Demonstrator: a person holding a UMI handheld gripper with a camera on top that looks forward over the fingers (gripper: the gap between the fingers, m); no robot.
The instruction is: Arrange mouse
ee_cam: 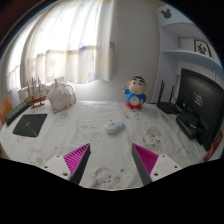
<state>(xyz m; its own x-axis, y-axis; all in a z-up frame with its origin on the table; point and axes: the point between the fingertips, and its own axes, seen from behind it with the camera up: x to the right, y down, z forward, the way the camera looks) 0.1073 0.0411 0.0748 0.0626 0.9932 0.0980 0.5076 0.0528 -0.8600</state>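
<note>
Hovering over the white table point(60, 150), the gripper point(111, 158) has its fingers spread with nothing between them. Beyond and left of the fingers lies a black mousepad point(31, 124). The mouse point(115, 127) rests just ahead, midway. Farther back stands a figurine point(136, 94); a monitor point(203, 103) sits to the right.

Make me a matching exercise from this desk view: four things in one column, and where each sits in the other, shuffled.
Things:
1. mouse
2. figurine
3. black pad
4. monitor

Places:
A. far back of the desk, near the curtain
B. right side of the desk
C. middle of the desk, beyond the open gripper
D. left side of the desk

Pairs: 1-C, 2-A, 3-D, 4-B
</note>
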